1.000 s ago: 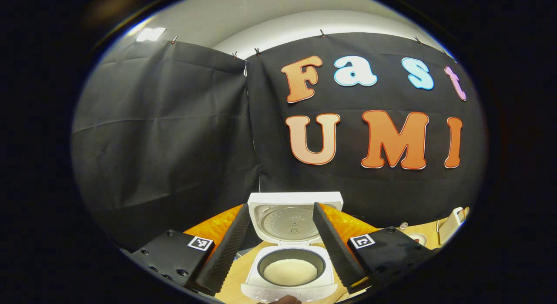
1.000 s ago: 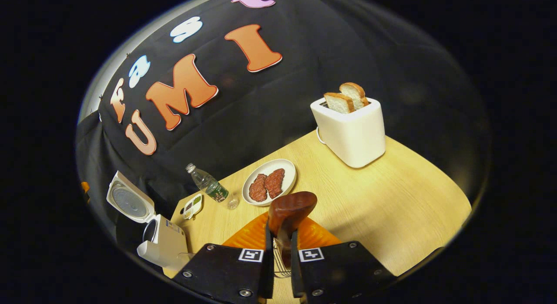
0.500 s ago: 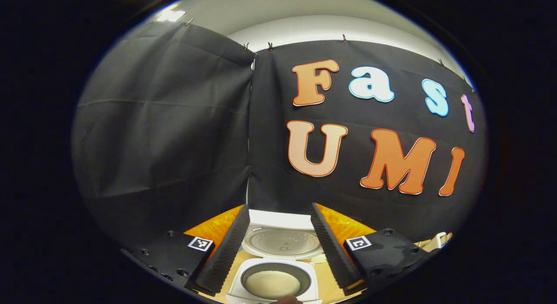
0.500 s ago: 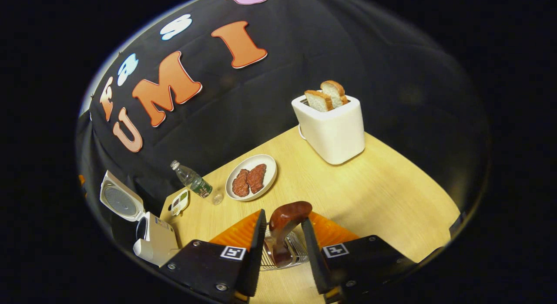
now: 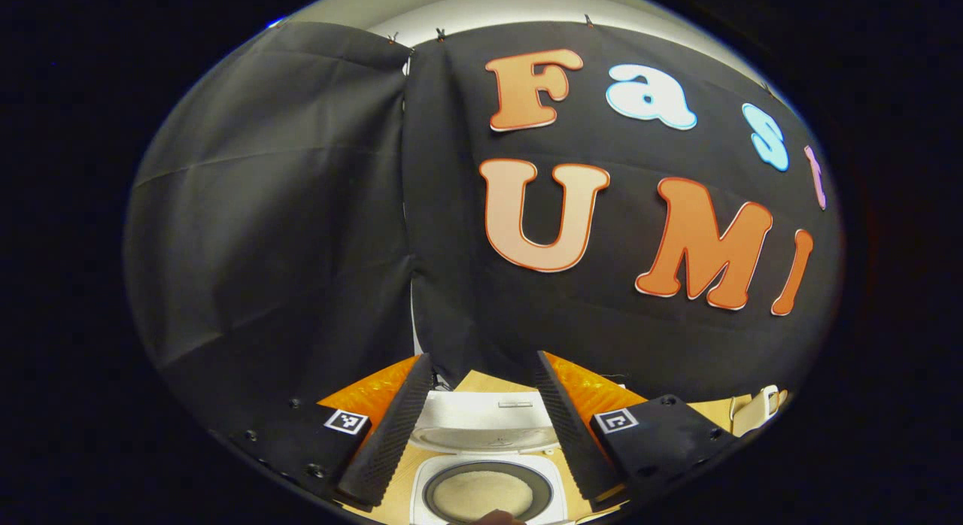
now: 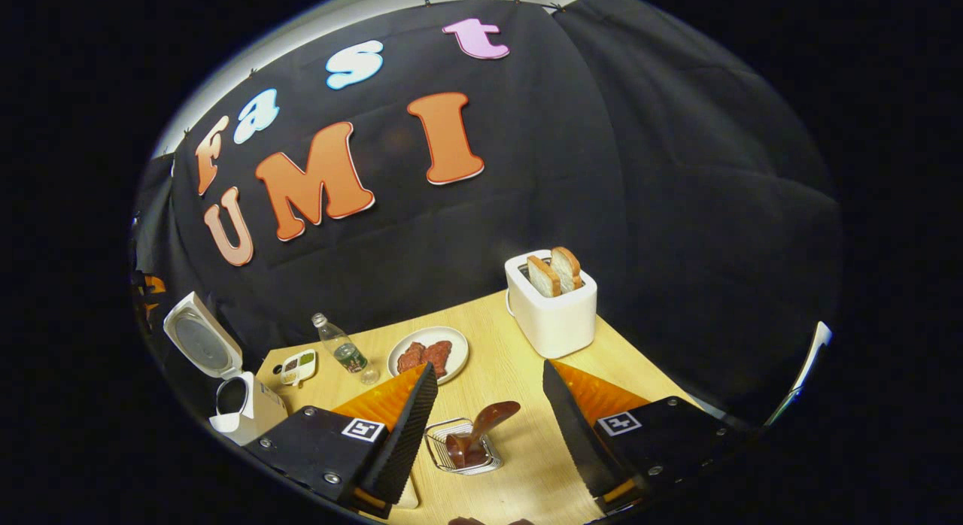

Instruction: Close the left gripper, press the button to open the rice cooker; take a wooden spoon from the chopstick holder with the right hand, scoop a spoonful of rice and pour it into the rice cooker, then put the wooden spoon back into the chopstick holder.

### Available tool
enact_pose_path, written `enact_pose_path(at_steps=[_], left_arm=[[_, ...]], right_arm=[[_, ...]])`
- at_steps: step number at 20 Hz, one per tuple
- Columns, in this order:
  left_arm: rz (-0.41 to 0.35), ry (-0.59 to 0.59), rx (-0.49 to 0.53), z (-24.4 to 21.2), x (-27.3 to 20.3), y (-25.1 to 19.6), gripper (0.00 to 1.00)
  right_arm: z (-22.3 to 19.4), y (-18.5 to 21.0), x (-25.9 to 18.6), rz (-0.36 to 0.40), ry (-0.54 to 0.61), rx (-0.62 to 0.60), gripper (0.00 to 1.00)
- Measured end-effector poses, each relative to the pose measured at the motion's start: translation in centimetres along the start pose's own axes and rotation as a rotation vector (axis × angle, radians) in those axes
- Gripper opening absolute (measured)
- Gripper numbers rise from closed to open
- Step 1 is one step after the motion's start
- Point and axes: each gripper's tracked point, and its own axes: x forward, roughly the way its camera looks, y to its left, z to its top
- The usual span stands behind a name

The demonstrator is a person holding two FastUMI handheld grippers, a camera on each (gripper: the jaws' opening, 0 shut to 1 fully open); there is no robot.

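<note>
Fingers of my left gripper (image 5: 478,427) stand wide apart, holding nothing, and between them the rice cooker (image 5: 487,480) sits open on the wooden table (image 5: 472,380), lid up, pale rice (image 5: 481,493) in its pot. Over to the right gripper view: my right gripper (image 6: 485,427) is spread open too, empty. Between its fingers the wooden spoon (image 6: 481,427) leans in the wire chopstick holder (image 6: 460,448). Far beyond stand a toaster (image 6: 553,314) and a plate (image 6: 429,353).
</note>
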Motion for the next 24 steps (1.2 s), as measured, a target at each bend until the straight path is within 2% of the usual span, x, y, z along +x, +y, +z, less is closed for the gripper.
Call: enact_pose_path(at_steps=[4,6,10,14,16,18,19,21,22,24], left_arm=[[-0.003,0.145,0.023,-3.5,4.0,-1.2,0.94],[0.006,0.179,0.073,-3.7,5.2,-1.8,0.96],[-0.03,0.355,0.075,-6.4,4.2,-2.5,0.94],[-0.045,0.601,-0.007,-11.6,0.9,-3.1,0.95],[-0.015,0.699,0.002,-13.5,-1.1,-2.0,0.95],[-0.019,0.741,0.022,-15.1,-2.0,-1.9,1.0],[-0.018,0.771,0.027,-16.2,-2.5,-1.8,0.96],[-0.015,0.844,0.026,-18.6,-4.0,-1.9,0.96],[-0.01,0.882,0.03,-20.0,-4.9,-2.0,0.99],[0.002,0.947,0.039,-23.0,-6.0,-2.0,0.96]], right_arm=[[1.8,0.5,-2.2,-0.003,-0.042,-0.043,0.88],[2.0,0.5,-3.1,-0.006,-0.05,-0.049,0.87],[2.4,-0.5,-4.0,-0.025,-0.059,-0.085,0.87],[2.6,0.1,-3.8,-0.004,-0.058,-0.107,0.87],[2.6,0.9,-3.2,0.018,-0.051,-0.122,0.87],[3.1,1.9,-2.7,0.044,-0.055,-0.139,0.87],[3.3,2.6,-2.4,0.061,-0.059,-0.143,0.87],[3.4,3.7,-1.9,0.095,-0.062,-0.146,0.88],[3.4,4.3,-1.8,0.111,-0.06,-0.151,0.88],[3.0,5.0,-1.3,0.131,-0.053,-0.169,0.87]])
